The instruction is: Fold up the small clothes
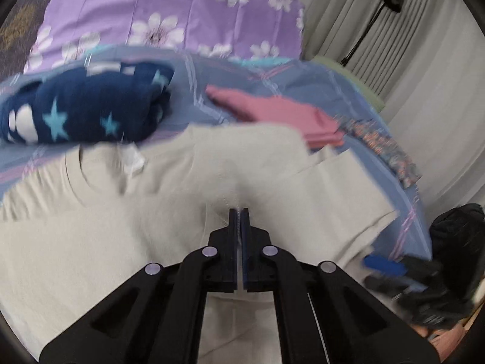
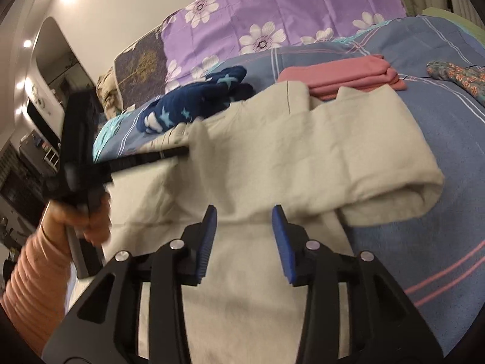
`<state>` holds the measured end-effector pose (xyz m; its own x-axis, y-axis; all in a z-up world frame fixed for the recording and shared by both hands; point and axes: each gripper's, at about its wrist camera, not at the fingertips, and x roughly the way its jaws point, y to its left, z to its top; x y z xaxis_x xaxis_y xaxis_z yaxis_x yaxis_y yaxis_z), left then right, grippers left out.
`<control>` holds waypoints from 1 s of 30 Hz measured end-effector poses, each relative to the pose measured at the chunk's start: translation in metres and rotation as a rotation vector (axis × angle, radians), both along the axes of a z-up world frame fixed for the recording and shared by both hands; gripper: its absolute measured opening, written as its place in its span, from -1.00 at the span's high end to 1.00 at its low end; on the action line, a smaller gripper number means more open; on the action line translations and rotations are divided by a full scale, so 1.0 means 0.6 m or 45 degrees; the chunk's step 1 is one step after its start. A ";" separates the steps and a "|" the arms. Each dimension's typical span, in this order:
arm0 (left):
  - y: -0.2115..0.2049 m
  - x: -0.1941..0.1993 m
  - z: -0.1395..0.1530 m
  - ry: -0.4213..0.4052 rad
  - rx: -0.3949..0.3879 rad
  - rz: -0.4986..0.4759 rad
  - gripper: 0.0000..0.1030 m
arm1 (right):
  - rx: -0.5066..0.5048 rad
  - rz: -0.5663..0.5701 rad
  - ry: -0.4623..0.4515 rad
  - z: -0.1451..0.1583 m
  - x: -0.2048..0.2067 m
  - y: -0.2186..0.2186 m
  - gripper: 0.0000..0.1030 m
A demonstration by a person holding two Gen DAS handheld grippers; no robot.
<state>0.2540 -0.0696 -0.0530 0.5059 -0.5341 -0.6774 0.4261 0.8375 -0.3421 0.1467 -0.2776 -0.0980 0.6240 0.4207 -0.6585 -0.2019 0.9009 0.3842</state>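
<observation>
A beige garment (image 1: 188, 188) lies partly folded on the blue striped bedsheet (image 1: 212, 72). My left gripper (image 1: 239, 212) is shut on a fold of the beige garment and lifts it. In the right wrist view the left gripper (image 2: 185, 151) pinches the garment's left edge. My right gripper (image 2: 244, 212) is open, its blue pads (image 2: 209, 227) hovering over the beige garment (image 2: 318, 157), touching nothing I can see. The right gripper also shows blurred in the left wrist view (image 1: 394, 273).
A folded pink garment (image 2: 342, 75) lies behind the beige one. A navy star-print garment (image 2: 188, 103) is bunched to the left. A floral cloth (image 2: 454, 75) lies at the far right. A purple flowered cover (image 2: 272, 9) stands behind. Curtains (image 1: 424, 75) hang beyond the bed.
</observation>
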 end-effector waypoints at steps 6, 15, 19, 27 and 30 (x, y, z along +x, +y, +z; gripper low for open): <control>0.037 -0.047 0.126 -0.182 -0.059 0.034 0.98 | -0.023 0.066 0.025 -0.010 0.014 0.032 0.24; 0.190 -0.099 0.139 -0.262 0.096 0.294 0.98 | -0.081 -0.018 0.054 -0.051 0.057 0.048 0.31; 0.279 -0.095 0.084 -0.129 0.115 0.441 0.98 | -0.155 0.003 0.033 -0.052 0.052 0.064 0.14; 0.352 -0.102 -0.011 0.008 0.171 0.570 0.97 | -0.192 0.035 0.015 -0.052 0.049 0.075 -0.08; 0.351 -0.094 -0.051 0.046 0.296 0.602 0.92 | -0.199 0.049 0.012 -0.051 0.049 0.079 -0.17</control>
<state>0.1975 0.1411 -0.0838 0.6294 -0.0871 -0.7722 -0.0249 0.9909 -0.1321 0.1760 -0.2302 -0.1283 0.6027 0.3365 -0.7236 -0.2346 0.9414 0.2424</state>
